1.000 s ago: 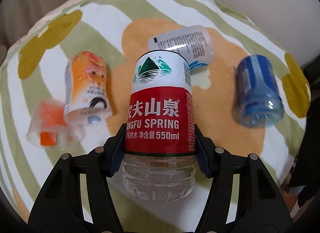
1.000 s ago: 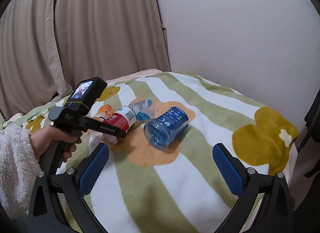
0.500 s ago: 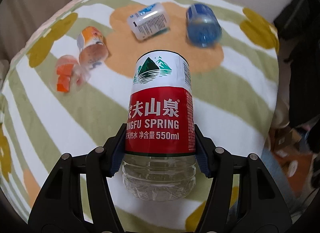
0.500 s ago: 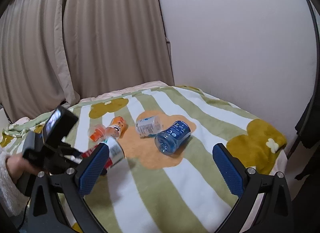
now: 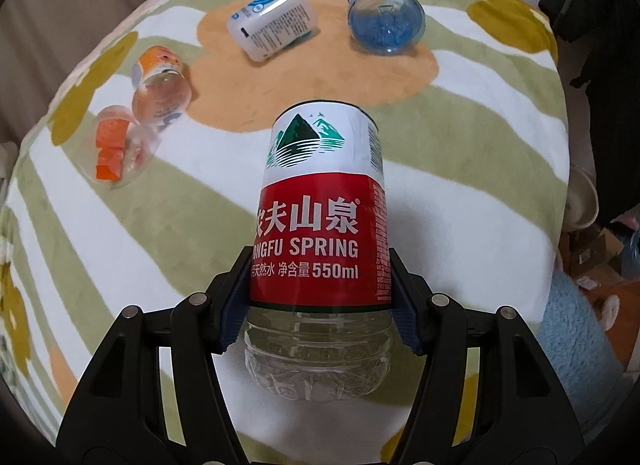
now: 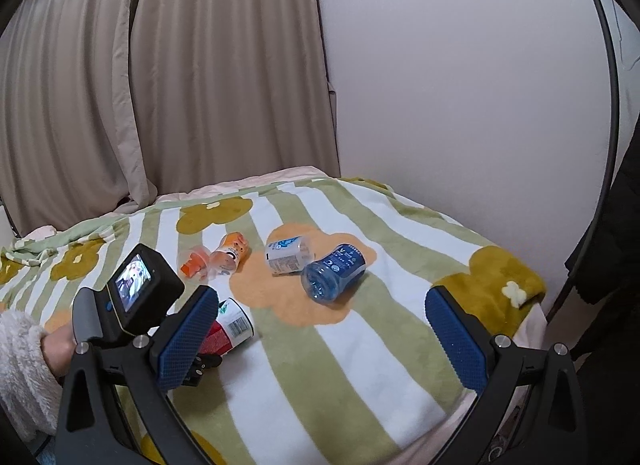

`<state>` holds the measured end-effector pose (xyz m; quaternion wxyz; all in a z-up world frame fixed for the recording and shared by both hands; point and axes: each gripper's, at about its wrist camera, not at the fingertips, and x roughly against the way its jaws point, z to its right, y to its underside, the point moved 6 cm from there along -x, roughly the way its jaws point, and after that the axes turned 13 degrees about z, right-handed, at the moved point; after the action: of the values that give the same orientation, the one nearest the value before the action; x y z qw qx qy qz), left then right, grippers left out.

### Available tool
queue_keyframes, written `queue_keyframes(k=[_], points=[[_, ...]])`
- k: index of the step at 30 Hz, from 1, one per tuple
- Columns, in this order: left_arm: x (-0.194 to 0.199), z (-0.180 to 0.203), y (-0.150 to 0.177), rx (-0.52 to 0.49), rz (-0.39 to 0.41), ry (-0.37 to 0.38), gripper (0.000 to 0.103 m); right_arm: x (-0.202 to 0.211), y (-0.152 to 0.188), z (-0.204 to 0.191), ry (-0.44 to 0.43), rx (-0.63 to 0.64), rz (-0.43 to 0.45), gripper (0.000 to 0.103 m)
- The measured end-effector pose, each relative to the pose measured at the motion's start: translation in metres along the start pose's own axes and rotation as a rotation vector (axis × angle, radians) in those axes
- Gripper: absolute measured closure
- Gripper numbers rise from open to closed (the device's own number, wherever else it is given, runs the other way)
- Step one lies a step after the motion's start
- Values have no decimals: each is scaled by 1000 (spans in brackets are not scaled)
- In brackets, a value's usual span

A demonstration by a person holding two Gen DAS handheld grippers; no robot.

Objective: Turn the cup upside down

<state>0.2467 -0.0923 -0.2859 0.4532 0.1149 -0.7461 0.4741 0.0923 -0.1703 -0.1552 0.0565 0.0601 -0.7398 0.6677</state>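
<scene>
A cup cut from a clear bottle, with a red and white label [image 5: 316,209], is clamped between the blue pads of my left gripper [image 5: 320,297]. It lies along the fingers with its ribbed base toward the camera and its far end pointing away, held just above the blanket. In the right wrist view the same cup [image 6: 232,329] shows tilted in the left gripper [image 6: 200,361], which a hand in a fluffy white sleeve [image 6: 24,369] holds. My right gripper [image 6: 320,339] hangs open over the striped blanket, nothing between its pads.
Several other cups lie on their sides on the green and white flowered blanket [image 5: 460,165]: blue [image 5: 386,19], white [image 5: 274,19], orange [image 5: 160,85] and a clear one with orange pieces [image 5: 116,145]. The bed edge drops off at right, with clutter on the floor [image 5: 592,257]. Curtain [image 6: 160,85] and wall stand behind.
My left gripper has drawn back from the lying cups toward the near part of the bed, keeping the red-labelled cup. The right gripper has stayed open, with its view pulled back.
</scene>
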Motion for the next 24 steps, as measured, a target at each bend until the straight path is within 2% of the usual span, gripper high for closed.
queue_keyframes(k=[1, 2, 3, 10, 14, 20, 21, 23, 24], points=[[1, 0, 1, 0, -1, -5, 35, 1, -1, -1, -3, 3, -3, 0], [2, 0, 1, 2, 2, -8, 13, 1, 0, 0, -6, 0, -3, 0], [5, -1, 0, 10, 13, -7, 1, 0, -1, -1, -14, -2, -7, 0], [51, -14, -1, 112, 91, -17, 0, -4, -7, -17, -86, -37, -56, 0], [98, -24, 6, 178, 211, -44, 0, -26, 2, -39, -159, -139, -197, 0], [139, -39, 25, 239, 283, -60, 0, -74, 35, -77, -274, -399, -450, 0], [142, -42, 30, 259, 294, -50, 0, -81, 37, -82, -278, -406, -481, 0], [145, -47, 43, 295, 309, -39, 0, -98, 31, -95, -315, -316, -512, 0], [144, -49, 49, 307, 306, -39, 0, -107, 26, -104, -365, -234, -523, 0]])
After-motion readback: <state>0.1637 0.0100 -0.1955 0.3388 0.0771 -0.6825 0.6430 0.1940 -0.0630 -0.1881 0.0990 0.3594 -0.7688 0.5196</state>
